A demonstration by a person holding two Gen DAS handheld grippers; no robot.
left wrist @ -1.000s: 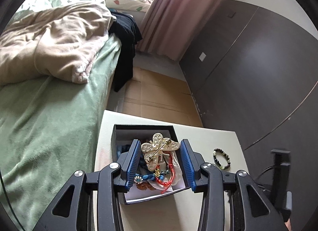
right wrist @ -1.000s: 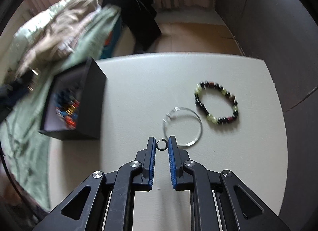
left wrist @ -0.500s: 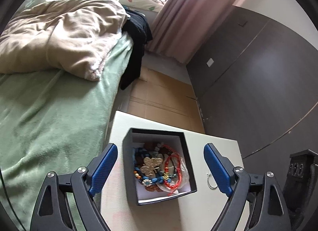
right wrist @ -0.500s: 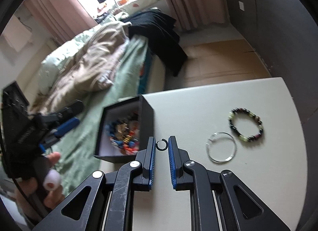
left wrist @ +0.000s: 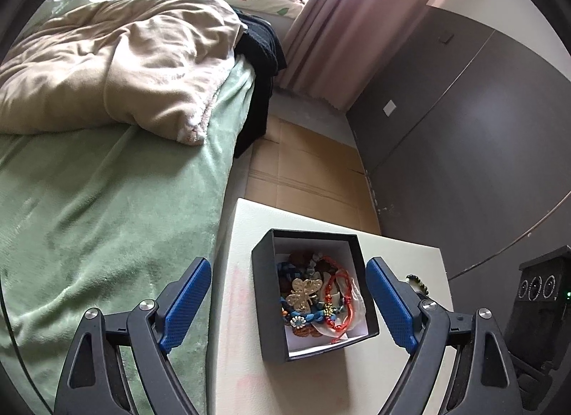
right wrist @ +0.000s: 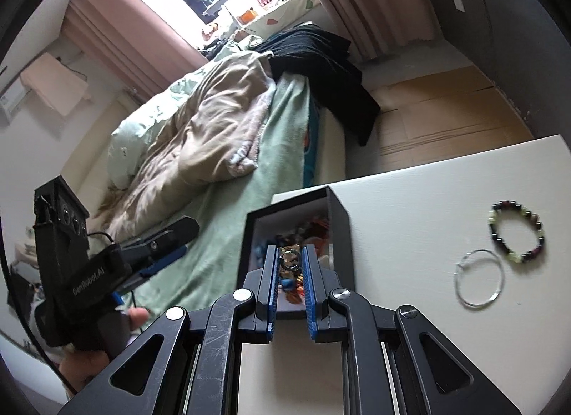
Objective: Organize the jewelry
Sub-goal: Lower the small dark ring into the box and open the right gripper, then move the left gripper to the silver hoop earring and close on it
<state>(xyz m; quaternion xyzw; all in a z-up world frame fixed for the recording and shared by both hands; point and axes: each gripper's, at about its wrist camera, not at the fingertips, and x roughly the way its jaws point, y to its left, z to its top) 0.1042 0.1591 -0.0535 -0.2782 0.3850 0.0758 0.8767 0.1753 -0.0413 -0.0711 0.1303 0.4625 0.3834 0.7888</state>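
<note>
Now | right gripper clamps small dark metal ring, hanging over open black jewelry box | left gripper spread wide, empty, straddling box | drop lies straight below ring; right hand nearer.

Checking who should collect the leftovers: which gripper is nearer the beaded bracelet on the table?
Right, I judge. The right gripper, shut on a small ring, hovers by the black box, with the beaded bracelet farther right. The left gripper, open, is left of the box.
</note>
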